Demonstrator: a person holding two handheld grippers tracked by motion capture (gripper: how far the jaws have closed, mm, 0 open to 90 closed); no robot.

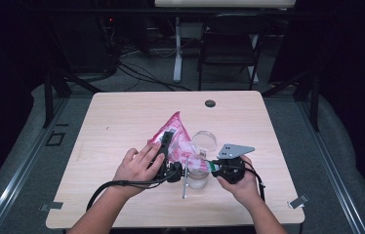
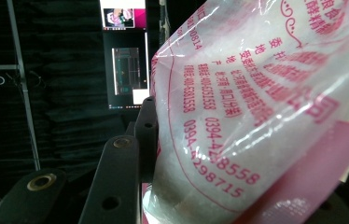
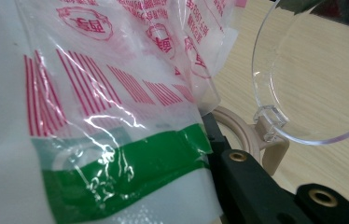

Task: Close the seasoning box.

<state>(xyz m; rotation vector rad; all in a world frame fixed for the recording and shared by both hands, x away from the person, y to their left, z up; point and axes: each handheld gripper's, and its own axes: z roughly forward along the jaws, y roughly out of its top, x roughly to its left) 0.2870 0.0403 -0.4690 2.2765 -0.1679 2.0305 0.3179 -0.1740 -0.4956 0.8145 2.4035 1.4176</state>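
Note:
A pink-and-white printed plastic bag (image 1: 176, 138) of white grains is held up over the table (image 1: 122, 117) between both grippers. My left gripper (image 1: 167, 146) is shut on its left side; in the left gripper view the bag (image 2: 266, 107) sits between the black jaws. My right gripper (image 1: 212, 166) is shut on the bag's lower corner, at its green strip (image 3: 126, 163). A clear jar (image 1: 197, 179) stands just below the bag, between the two hands. Its round clear lid (image 1: 204, 141) is flipped open, and its beige rim (image 3: 242, 130) shows beside the lid (image 3: 312, 70).
A thin grey rod (image 1: 184, 184) lies on the table next to the jar. There is a round black grommet (image 1: 210, 103) near the table's far edge. A dark folding chair (image 1: 229, 39) and cables stand on the floor beyond the table.

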